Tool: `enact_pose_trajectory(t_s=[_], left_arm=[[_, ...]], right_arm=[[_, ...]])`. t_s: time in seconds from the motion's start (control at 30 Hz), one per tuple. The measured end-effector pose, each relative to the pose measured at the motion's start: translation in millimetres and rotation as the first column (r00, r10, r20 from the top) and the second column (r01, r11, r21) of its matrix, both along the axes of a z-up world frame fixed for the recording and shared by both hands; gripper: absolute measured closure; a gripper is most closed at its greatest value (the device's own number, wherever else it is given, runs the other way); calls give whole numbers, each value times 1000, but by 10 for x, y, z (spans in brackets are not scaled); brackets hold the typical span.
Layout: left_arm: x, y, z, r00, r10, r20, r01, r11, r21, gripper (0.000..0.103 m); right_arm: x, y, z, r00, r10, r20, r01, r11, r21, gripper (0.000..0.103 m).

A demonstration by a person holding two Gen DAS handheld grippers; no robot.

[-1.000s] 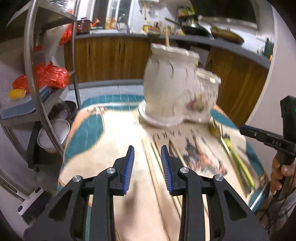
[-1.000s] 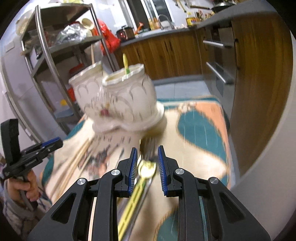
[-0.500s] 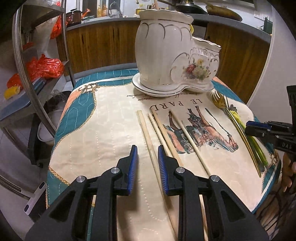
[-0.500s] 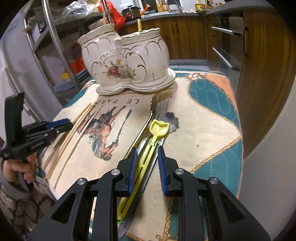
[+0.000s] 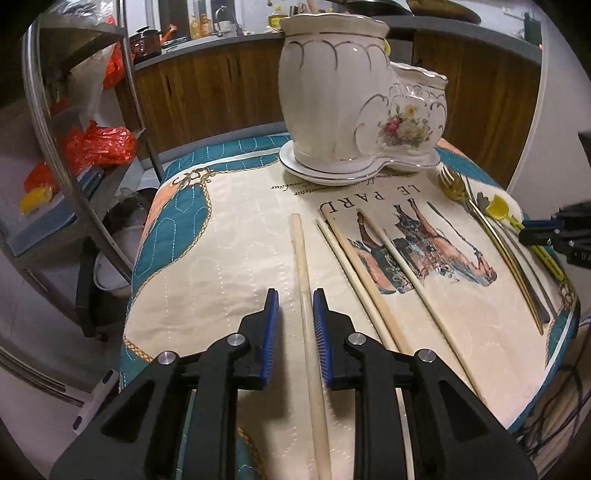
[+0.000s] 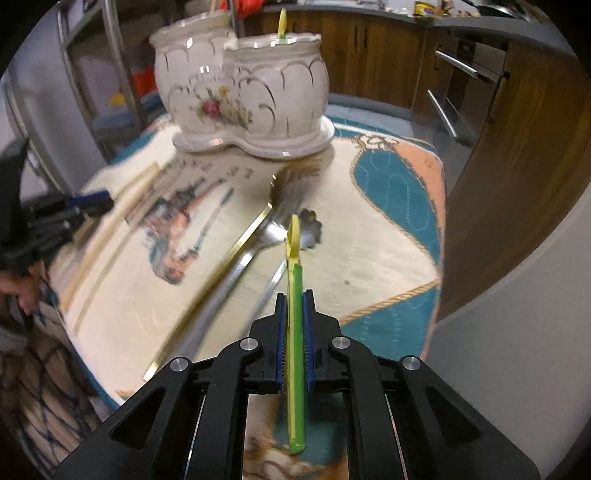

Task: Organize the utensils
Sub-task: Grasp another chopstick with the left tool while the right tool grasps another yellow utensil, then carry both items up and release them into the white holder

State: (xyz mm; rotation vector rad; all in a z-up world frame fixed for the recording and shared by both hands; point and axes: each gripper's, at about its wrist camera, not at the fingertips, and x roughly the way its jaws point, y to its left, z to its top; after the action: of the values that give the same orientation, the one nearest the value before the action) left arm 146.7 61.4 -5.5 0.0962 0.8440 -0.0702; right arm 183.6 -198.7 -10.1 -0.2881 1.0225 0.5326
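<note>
A white ceramic two-pot utensil holder [image 5: 354,110] stands at the far side of the table; it also shows in the right wrist view [image 6: 243,96]. Several wooden chopsticks [image 5: 369,266] lie on the cloth. My left gripper [image 5: 295,302] is open, its jaws either side of the leftmost chopstick [image 5: 304,280]. My right gripper [image 6: 294,306] is shut on a yellow-green plastic utensil [image 6: 294,266], held on edge above the table. Metal forks [image 6: 258,243] lie beside it and show in the left wrist view [image 5: 480,218]. A yellow utensil [image 6: 282,24] stands in the holder.
A printed teal and cream cloth [image 5: 207,258] covers the small table, whose edges fall off on all sides. A metal shelf rack [image 5: 74,147] with red bags stands to the left. Wooden kitchen cabinets [image 6: 480,110] lie behind and to the right.
My left gripper lowered onto the leftmost chopstick and straddles it. My right gripper closed on the yellow-green utensil and turned it on edge off the cloth.
</note>
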Motion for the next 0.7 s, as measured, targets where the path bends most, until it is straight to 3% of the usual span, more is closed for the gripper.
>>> enact_pose_trajectory(t_s=[0.1, 0.23, 0.33, 0.43, 0.53, 0.7], left_arm=[[53, -12, 17, 999, -20, -36, 20, 1000, 19, 83], [188, -19, 63, 987, -75, -145, 81, 996, 38, 83], [298, -44, 91, 959, -130, -252, 149, 987, 60, 83], [390, 13, 104, 932, -162, -325, 178, 984, 21, 85], [398, 93, 110, 930, -158, -332, 165, 986, -9, 97], [305, 300, 126, 957, -119, -265, 98, 991, -91, 97]], right_arm=[[91, 83, 13, 998, 45, -53, -50, 994, -93, 93], [196, 233, 17, 986, 105, -130, -130, 971, -203, 93], [287, 317, 20, 972, 128, -199, -177, 952, -251, 93], [334, 337, 32, 967, 133, -217, -191, 944, -270, 93], [317, 308, 67, 971, 136, -198, -186, 948, -259, 93], [271, 151, 182, 979, 132, -154, -159, 970, -183, 93]])
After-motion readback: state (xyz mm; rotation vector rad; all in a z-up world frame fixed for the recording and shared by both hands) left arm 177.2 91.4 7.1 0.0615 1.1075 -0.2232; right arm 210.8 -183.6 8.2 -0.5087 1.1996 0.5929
